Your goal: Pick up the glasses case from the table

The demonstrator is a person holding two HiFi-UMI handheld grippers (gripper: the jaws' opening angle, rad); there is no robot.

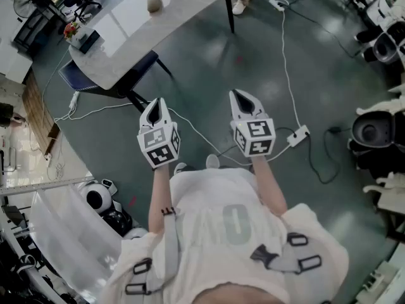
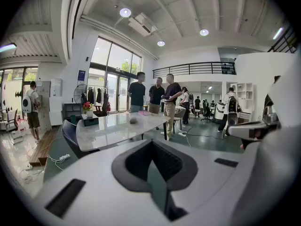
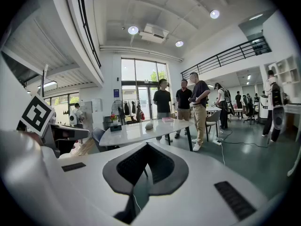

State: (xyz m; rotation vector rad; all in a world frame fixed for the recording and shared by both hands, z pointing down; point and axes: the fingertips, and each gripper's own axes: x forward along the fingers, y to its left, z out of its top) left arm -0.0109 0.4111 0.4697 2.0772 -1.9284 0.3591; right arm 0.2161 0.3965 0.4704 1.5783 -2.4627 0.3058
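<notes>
The white table (image 1: 190,8) stands far ahead, with its curved edge toward the person. A blue chair (image 1: 95,75) is under this edge at the left. Between the table and the grippers there is a wide strip of green floor (image 1: 202,62), and a white cable (image 1: 283,56) runs across it at the right. The glasses case (image 1: 154,3) lies on the table, well apart from both grippers. The left gripper (image 1: 155,101) and the right gripper (image 1: 235,94) are both closed and hold nothing.
</notes>
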